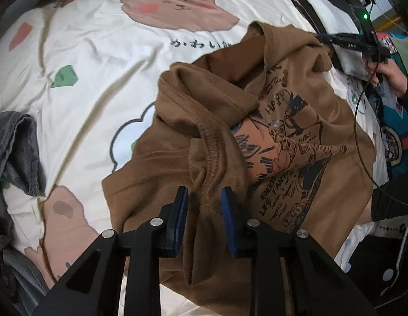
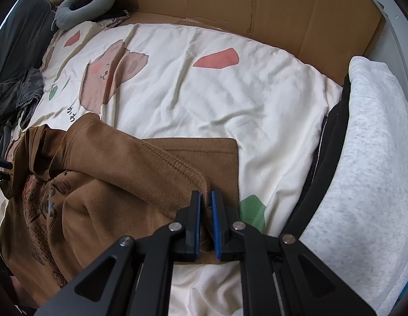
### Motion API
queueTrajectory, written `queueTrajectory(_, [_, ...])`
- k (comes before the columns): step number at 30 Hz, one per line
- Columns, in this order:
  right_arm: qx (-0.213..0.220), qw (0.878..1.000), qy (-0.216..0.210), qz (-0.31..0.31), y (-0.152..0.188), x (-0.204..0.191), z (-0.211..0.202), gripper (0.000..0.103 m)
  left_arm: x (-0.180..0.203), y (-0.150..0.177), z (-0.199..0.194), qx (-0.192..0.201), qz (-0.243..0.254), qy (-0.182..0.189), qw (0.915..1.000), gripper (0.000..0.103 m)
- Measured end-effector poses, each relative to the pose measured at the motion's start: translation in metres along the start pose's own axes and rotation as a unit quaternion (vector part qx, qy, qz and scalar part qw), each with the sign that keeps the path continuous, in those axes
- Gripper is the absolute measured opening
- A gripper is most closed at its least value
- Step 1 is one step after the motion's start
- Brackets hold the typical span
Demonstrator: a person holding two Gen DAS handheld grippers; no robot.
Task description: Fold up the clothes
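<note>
Right wrist view — right gripper (image 2: 206, 197) clamped on brown shirt (image 2: 119, 173) hem, left gripper (image 1: 204, 193) parted.

Both the left gripper (image 1: 204, 197) and right gripper (image 2: 206, 197) have black linkage arms, silver pivot screws and blue pads.

A bed (image 2: 256, 105) carries it all, under a cream duvet cover printed with bears, red and green shapes. A crumpled brown printed T-shirt (image 2: 103, 192) lies at the near edge. Dark grey clothes (image 2: 22, 89) are heaped at the left edge, a white fleecy blanket (image 2: 367, 158) runs down the right edge, and cardboard (image 2: 283, 13) stands along the far edge.
</note>
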State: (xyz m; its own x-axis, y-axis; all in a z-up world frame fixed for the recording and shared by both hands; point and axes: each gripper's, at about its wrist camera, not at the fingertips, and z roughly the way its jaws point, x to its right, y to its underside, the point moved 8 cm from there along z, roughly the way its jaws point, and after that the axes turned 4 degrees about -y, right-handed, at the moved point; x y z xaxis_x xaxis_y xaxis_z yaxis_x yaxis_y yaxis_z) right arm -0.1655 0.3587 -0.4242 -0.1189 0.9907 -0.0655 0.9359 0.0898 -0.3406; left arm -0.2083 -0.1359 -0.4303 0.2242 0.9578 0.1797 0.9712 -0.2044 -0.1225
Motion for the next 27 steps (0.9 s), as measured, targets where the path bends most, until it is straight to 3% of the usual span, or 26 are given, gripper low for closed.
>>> queueTrajectory(7, [-0.003, 1.000, -0.001, 0.001, 0.002, 0.000, 0.002, 0.007, 0.012, 0.000, 0.008, -0.009, -0.001, 0.022, 0.9997, 0.025])
queueTrajectory(16, [-0.005, 1.000, -0.002, 0.001, 0.003, -0.001, 0.004, 0.007, 0.029, -0.001, -0.012, 0.000, -0.039, 0.112, 0.9929, 0.025])
queueTrajectory(24, [-0.007, 1.000, -0.003, 0.003, 0.005, -0.001, 0.005, 0.008, 0.039, -0.001, -0.016, 0.001, -0.054, 0.147, 0.9876, 0.025])
queueTrajectory(27, [-0.009, 1.000, -0.002, 0.001, 0.005, -0.002, 0.006, 0.008, 0.044, 0.004, -0.008, -0.011, -0.049, 0.138, 0.9892, 0.025])
